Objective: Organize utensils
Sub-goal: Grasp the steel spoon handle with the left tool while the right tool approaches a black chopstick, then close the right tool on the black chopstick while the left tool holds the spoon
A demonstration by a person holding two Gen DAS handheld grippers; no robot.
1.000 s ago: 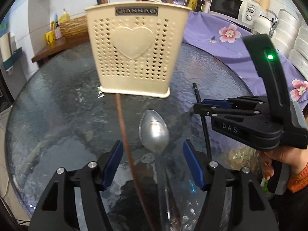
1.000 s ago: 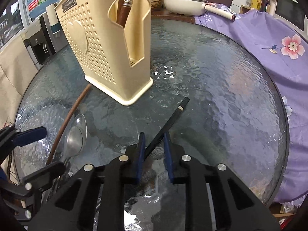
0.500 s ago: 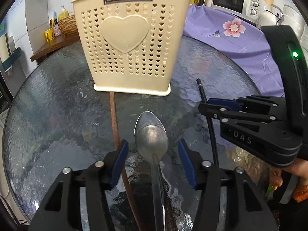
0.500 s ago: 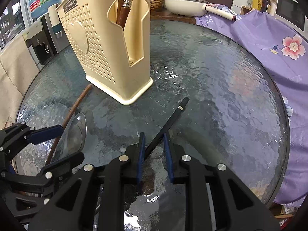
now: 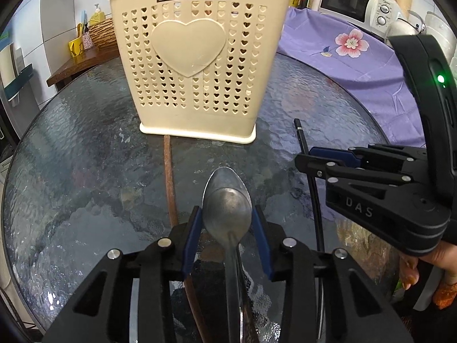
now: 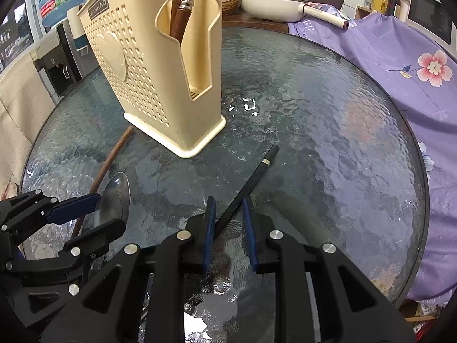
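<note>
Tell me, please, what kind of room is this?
Most likely a home kitchen or dining corner: a microwave by the tiled wall, a lidded pan on the counter, and a cutlery holder on the round glass table.

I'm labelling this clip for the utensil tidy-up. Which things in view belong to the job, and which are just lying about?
Part of the job:
- metal spoon, between the closing left tongs
- black chopstick, between the right tongs
- brown chopstick on the glass table
- cream utensil holder

Just lying about:
- microwave
- purple floral cloth
- white pan
</note>
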